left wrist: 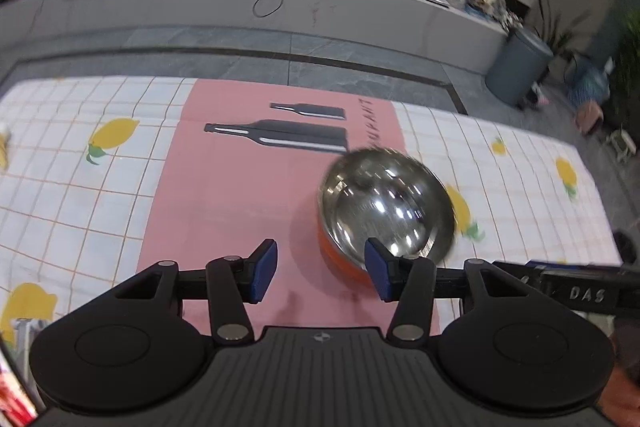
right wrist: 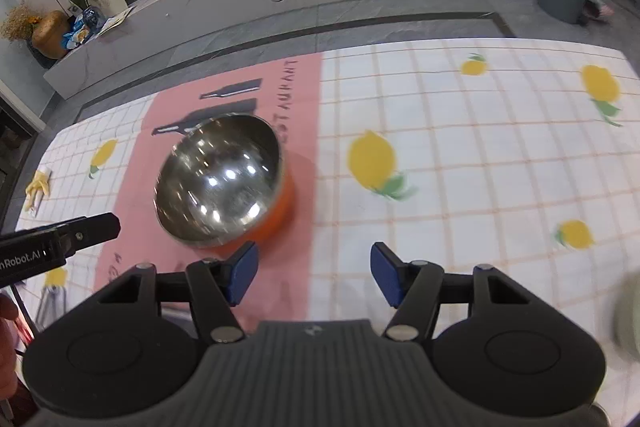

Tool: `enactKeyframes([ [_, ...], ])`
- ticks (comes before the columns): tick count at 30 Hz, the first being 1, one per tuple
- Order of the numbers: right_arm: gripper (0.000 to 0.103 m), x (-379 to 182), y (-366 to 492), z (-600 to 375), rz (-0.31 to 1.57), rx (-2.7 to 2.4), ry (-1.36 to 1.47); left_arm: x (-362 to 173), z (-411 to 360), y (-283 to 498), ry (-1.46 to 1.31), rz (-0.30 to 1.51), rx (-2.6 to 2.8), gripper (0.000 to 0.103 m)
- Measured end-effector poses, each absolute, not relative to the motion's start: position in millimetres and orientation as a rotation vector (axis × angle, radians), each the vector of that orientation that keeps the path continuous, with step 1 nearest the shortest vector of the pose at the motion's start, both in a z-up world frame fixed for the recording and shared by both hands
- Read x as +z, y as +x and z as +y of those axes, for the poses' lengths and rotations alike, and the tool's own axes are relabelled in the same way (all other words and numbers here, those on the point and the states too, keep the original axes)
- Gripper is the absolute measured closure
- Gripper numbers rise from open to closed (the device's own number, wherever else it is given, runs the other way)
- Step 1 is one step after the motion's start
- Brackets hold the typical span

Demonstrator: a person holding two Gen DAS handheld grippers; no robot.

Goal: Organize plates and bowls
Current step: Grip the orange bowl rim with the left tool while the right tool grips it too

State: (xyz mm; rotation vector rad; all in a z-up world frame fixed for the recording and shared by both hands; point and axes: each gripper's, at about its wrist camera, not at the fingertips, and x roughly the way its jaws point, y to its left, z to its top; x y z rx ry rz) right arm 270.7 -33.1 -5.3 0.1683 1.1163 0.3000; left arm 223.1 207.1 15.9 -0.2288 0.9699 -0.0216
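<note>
A shiny steel bowl (left wrist: 386, 207) with an orange outside stands on the pink placemat (left wrist: 224, 195). My left gripper (left wrist: 320, 269) hangs open just short of it, nothing between the blue pads; its right pad (left wrist: 378, 269) overlaps the bowl's near rim in the picture. In the right wrist view the same bowl (right wrist: 220, 179) lies ahead and left of my right gripper (right wrist: 314, 273), which is open and empty over the mat's right edge. The left gripper's black tip (right wrist: 92, 227) shows to the bowl's left. A blurred pale green rim (right wrist: 628, 315) shows at the right edge.
A white checked tablecloth (right wrist: 480, 155) with lemon prints covers the table. Something yellow (right wrist: 38, 187) lies near its far left edge. Beyond the table are a grey floor, a long low stone bench (left wrist: 320, 7) with cables and a grey bin (left wrist: 518, 67).
</note>
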Motion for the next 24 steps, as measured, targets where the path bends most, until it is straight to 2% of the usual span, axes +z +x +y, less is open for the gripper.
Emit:
enactKeyframes([
  [1, 0.041, -7.1, 278.0, -28.3, 1.125, 0.306, 0.175, 14.5, 213.1, 227.6, -0.248, 0.972, -0.017, 0.036],
  [4, 0.041, -11.9, 297.9, -17.4, 1.158, 0.307, 0.201, 8.2, 226.6, 242.2, -0.290, 0.994, 0.005, 0.030],
  [15, 0.043, -39.3, 331.1, -3.7, 1.244, 0.311, 0.281, -23.3, 234.6, 266.6, -0.386, 1.049, -0.017, 0.029],
  [20, 0.056, -50.9, 339.1, -7.5, 1.273, 0.302, 0.320, -37.8, 225.4, 275.8, -0.401, 1.075, -0.038, 0.036],
  [24, 0.067, -57.0, 344.2, -5.7, 1.290, 0.300, 0.326, -47.0, 218.9, 282.4, -0.400, 1.097, -0.035, 0.051],
])
